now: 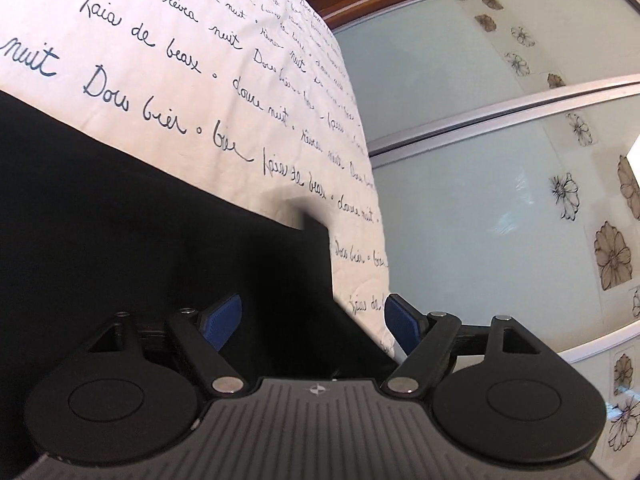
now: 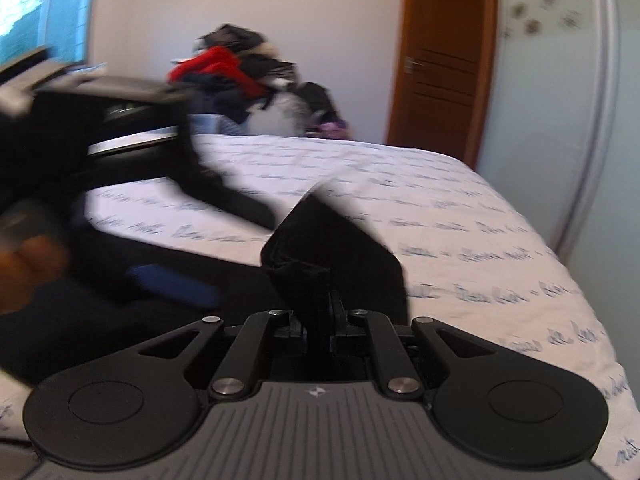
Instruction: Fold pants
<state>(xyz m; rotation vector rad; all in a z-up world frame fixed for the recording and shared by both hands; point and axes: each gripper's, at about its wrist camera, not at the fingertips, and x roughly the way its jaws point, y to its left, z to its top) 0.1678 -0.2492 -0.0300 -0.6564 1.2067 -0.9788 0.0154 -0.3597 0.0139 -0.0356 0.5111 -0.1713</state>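
My right gripper [image 2: 320,320] pinches a fold of the black pants [image 2: 332,240], lifting it off the bed [image 2: 460,216]; its fingers are pressed together on the cloth. The rest of the pants trails left across the script-printed sheet, blurred. My left gripper [image 1: 312,320] has its blue pads [image 1: 222,322] spread wide, nothing between them, over the pants' edge [image 1: 120,220] near the bed's side. A mirrored wardrobe [image 1: 500,200] with flower tiles stands just beside that edge. Beyond the bed I see a clothes pile [image 2: 240,72], a wooden door [image 2: 440,60] and a window [image 2: 44,16]. A hand [image 2: 28,268] blurs at the left.
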